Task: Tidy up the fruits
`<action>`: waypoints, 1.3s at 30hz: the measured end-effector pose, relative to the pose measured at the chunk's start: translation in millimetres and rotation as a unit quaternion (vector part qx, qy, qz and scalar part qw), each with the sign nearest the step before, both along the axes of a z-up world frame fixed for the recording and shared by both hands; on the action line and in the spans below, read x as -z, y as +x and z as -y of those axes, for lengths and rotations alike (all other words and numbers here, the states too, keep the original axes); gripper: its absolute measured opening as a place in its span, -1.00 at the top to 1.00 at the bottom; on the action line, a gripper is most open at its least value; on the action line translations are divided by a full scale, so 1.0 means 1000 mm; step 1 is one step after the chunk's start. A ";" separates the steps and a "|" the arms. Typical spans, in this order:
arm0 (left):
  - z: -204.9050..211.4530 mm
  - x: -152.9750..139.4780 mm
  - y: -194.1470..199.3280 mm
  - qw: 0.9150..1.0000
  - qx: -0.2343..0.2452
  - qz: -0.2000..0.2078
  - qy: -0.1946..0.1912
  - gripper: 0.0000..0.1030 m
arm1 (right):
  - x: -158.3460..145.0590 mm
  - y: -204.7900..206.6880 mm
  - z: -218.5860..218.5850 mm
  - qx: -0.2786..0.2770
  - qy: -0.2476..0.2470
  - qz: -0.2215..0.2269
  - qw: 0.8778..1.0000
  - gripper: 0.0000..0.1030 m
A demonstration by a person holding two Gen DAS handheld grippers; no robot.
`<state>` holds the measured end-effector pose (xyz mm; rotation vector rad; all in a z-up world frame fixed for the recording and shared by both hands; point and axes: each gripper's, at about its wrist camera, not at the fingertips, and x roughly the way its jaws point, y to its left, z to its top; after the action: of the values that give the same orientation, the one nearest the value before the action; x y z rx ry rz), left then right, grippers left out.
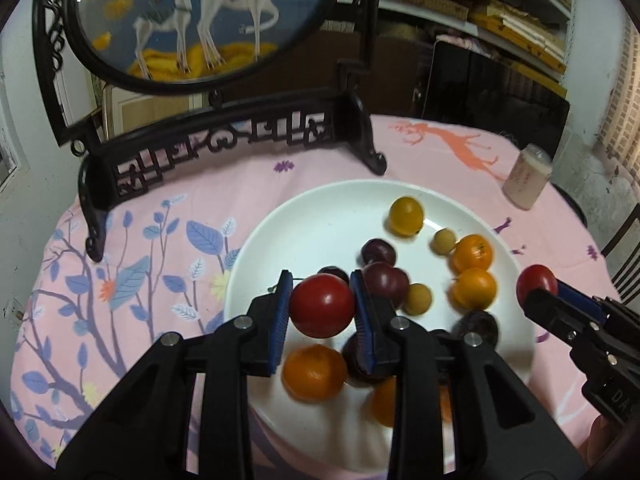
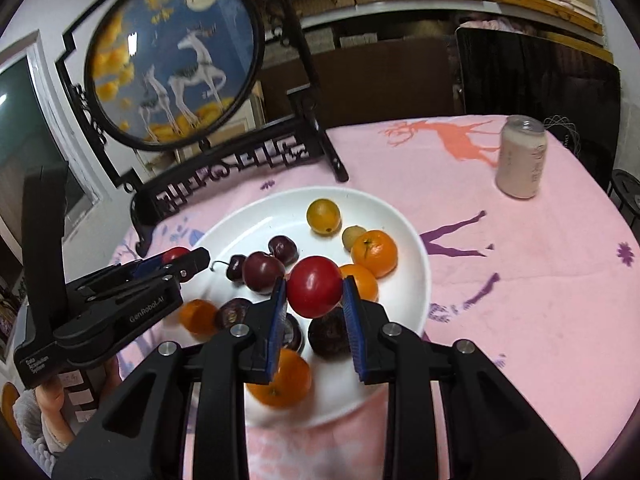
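Note:
A white plate [image 1: 320, 224] [image 2: 400, 224] on the pink tablecloth holds several fruits: oranges [image 1: 472, 253] [image 2: 374, 253], dark plums [image 1: 386, 282] [image 2: 262, 273], a yellow fruit [image 1: 406, 216] [image 2: 323, 216] and small tan fruits [image 1: 444, 241]. My left gripper [image 1: 322, 308] is shut on a red tomato [image 1: 322, 306] above the plate's near left part; it also shows in the right wrist view [image 2: 178, 258]. My right gripper [image 2: 314, 300] is shut on a second red tomato [image 2: 315, 286] above the plate; it also shows in the left wrist view [image 1: 538, 286] at the plate's right rim.
A black carved stand with a round deer picture [image 1: 192, 20] [image 2: 172, 68] stands behind the plate at the back left. A pale pink can [image 1: 526, 178] [image 2: 520, 156] stands at the back right. A dark chair [image 1: 496, 88] is beyond the table.

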<state>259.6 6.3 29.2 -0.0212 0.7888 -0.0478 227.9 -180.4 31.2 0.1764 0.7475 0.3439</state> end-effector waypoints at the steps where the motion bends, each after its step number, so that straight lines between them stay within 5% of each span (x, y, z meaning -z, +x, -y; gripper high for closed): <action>1: -0.001 0.005 0.003 1.000 0.000 -0.005 0.004 0.42 | 0.003 0.003 -0.003 -0.003 -0.002 -0.002 1.000 0.44; 8: -0.004 0.020 0.013 1.000 -0.006 -0.020 0.008 0.40 | 0.022 0.018 -0.019 -0.025 -0.024 -0.020 0.999 0.38; 11: -0.004 0.021 0.013 1.000 -0.017 -0.015 0.014 -0.28 | 0.022 0.018 -0.015 -0.017 -0.033 -0.020 0.999 0.25; 14: -0.010 0.004 0.005 1.000 -0.029 0.003 0.008 -0.36 | -0.005 0.006 -0.003 -0.012 -0.015 0.013 1.000 0.25; 17: -0.023 -0.024 -0.014 0.998 -0.052 0.035 -0.021 -0.79 | -0.044 -0.019 0.007 -0.010 0.004 0.066 0.998 -0.07; 23: -0.023 -0.043 -0.071 0.995 -0.068 0.074 0.000 -0.96 | -0.073 -0.076 0.014 -0.009 -0.006 0.107 0.994 -0.17; 33: 0.007 0.018 -0.148 0.997 -0.064 0.016 0.048 -0.96 | 0.032 -0.130 0.012 0.023 -0.112 0.025 0.993 -0.18; 39: 0.018 0.015 -0.167 0.997 -0.040 0.036 0.057 -0.96 | 0.035 -0.138 0.016 0.028 -0.106 0.022 0.994 -0.18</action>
<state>92.8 -11.8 14.0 0.0578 0.7177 0.0720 90.2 -196.3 -3.5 -0.0111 0.7280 0.2124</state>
